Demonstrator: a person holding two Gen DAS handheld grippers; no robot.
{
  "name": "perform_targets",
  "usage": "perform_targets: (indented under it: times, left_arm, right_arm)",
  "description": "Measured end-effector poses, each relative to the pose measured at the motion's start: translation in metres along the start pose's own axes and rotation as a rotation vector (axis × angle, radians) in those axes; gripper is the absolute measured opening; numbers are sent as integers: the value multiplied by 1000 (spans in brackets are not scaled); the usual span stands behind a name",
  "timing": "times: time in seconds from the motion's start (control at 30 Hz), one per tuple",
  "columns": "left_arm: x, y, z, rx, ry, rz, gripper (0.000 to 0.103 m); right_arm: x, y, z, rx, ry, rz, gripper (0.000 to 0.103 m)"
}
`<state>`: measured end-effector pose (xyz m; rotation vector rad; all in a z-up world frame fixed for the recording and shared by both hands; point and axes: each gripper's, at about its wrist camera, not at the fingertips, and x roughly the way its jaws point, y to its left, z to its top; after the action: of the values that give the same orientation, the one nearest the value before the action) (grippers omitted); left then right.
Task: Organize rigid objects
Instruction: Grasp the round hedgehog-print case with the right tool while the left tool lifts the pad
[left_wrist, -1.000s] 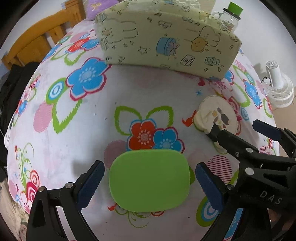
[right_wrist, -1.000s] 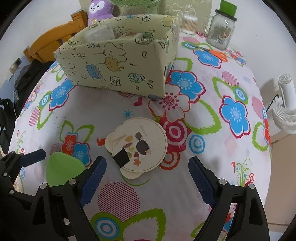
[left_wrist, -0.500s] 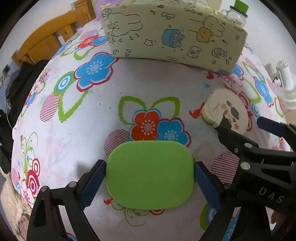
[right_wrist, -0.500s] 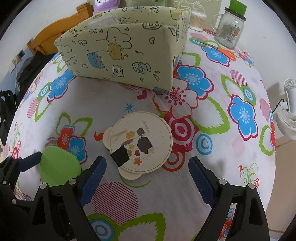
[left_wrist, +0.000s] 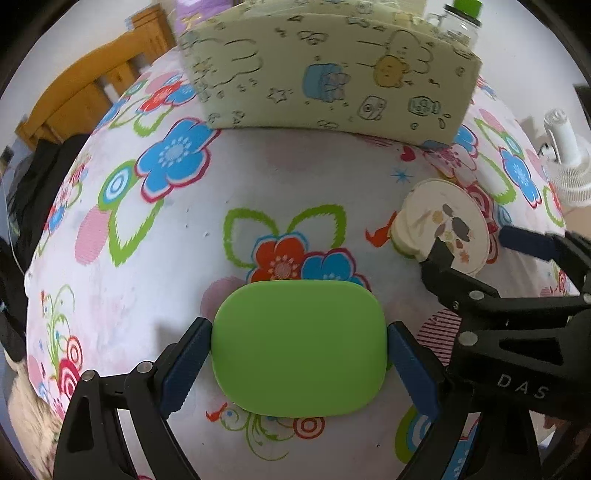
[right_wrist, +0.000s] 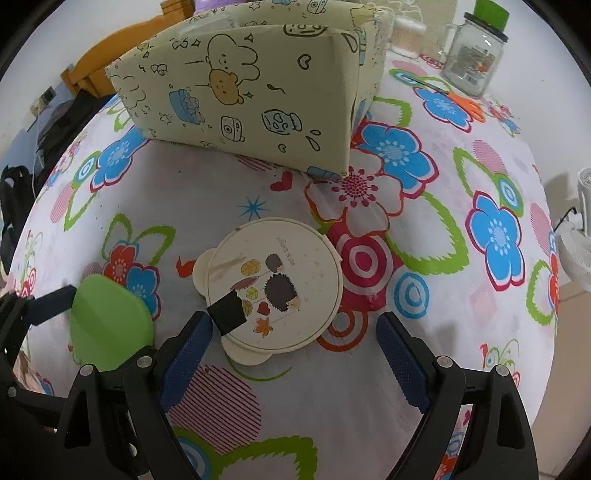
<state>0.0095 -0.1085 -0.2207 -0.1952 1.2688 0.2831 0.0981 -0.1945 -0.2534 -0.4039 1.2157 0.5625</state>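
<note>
Left tongs (left_wrist: 299, 354): black frame; blue ribbed pads; silver screws; right tongs (right_wrist: 293, 354) alike.

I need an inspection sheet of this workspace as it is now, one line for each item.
Surface: table under a flowered cloth.
Job's things: green lid flat on the cloth; round lid with a hedgehog picture beside it; cartoon-print box behind.
Clutter: glass jar with green cap, orange scissors.
Grippers: left gripper has just been closing; its pads touch both ends of the green lid. Right gripper open, the round lid's near edge between its fingers, pads apart from it.
Cables: one thin cable by the white fan.
Surroundings: wooden chair, dark bag, purple plush.
</note>
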Motion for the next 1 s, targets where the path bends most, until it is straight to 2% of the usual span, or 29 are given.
perform_targets:
  times: [0.4,0.57,0.63,1.0]
  left_arm:
    - [4,6,14,31,14,11,95]
    - [9,12,20,27,25,0,95]
    - [10,13,21,25,26,-2,95]
    - [9,16,35,63,18,-16,95]
  right_arm:
    - [6,8,23,-115,-21,5,92]
    - [7,13,25,-77,-16,-13,79]
    - [6,13,24,-65,-18,-16,77]
    - [-5,7,21,1,-38,-31,76]
